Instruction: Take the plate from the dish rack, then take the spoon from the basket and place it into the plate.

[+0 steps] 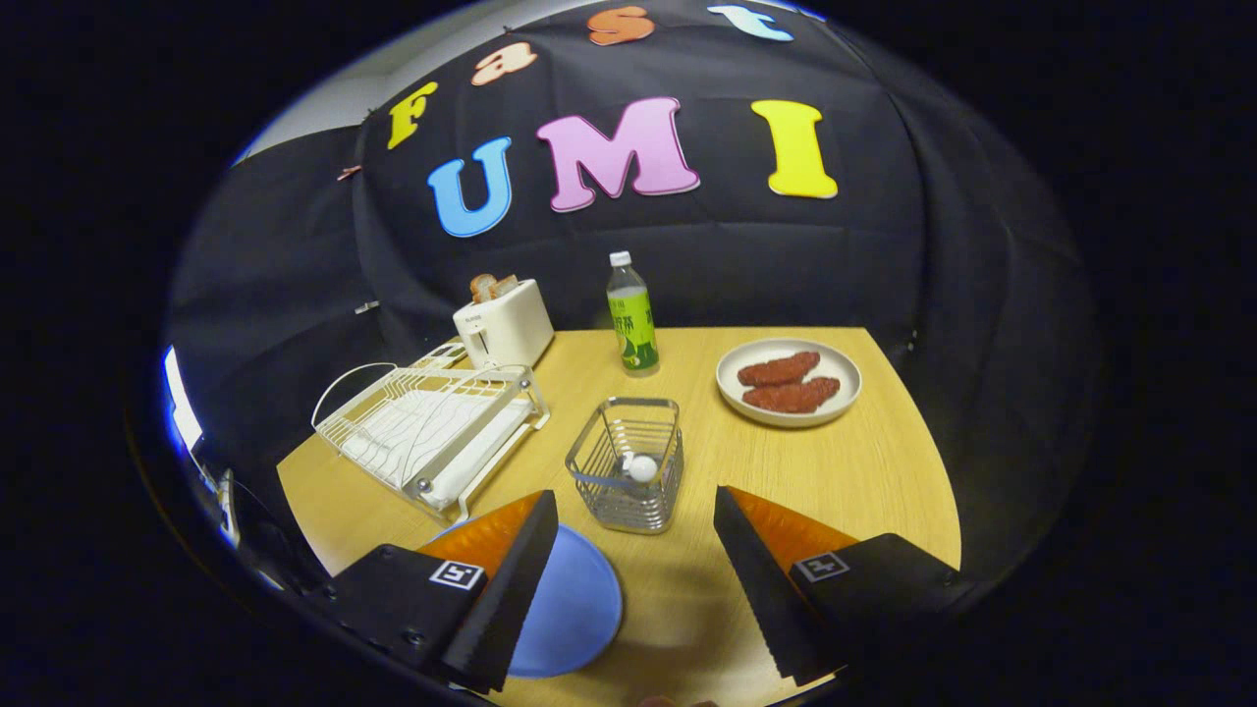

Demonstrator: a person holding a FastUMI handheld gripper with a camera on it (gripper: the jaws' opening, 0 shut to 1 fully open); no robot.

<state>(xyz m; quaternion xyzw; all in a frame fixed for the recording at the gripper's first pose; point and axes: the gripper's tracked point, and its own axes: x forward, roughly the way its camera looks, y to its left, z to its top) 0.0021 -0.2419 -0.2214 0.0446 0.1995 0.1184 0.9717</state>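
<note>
Black cloth hangs behind a pale wooden bench (864, 471) that carries everything in sight. Over its near side the hand-held gripper (636, 511) hangs with its fingers spread wide apart, nothing between them but bare wood. A blue plate (574, 609) lies flat on the bench just beside and partly under the left finger, out of the white wire dish rack (432, 432), which stands beyond it to the left. Just ahead of the fingers, between their tips, sits a small wire basket (628, 476); a spoon (641, 467) stands in it, its rounded white end showing near the rim. Behind the dish rack is a cream toaster (503, 329) with slices of toast sticking up from its slots. A green-labelled bottle (631, 316) with a white cap stands upright beyond the basket. Off to the right, well apart from the basket, a cream plate (732, 393) holds two reddish-brown pieces of food (789, 383) lying side by side.
</note>
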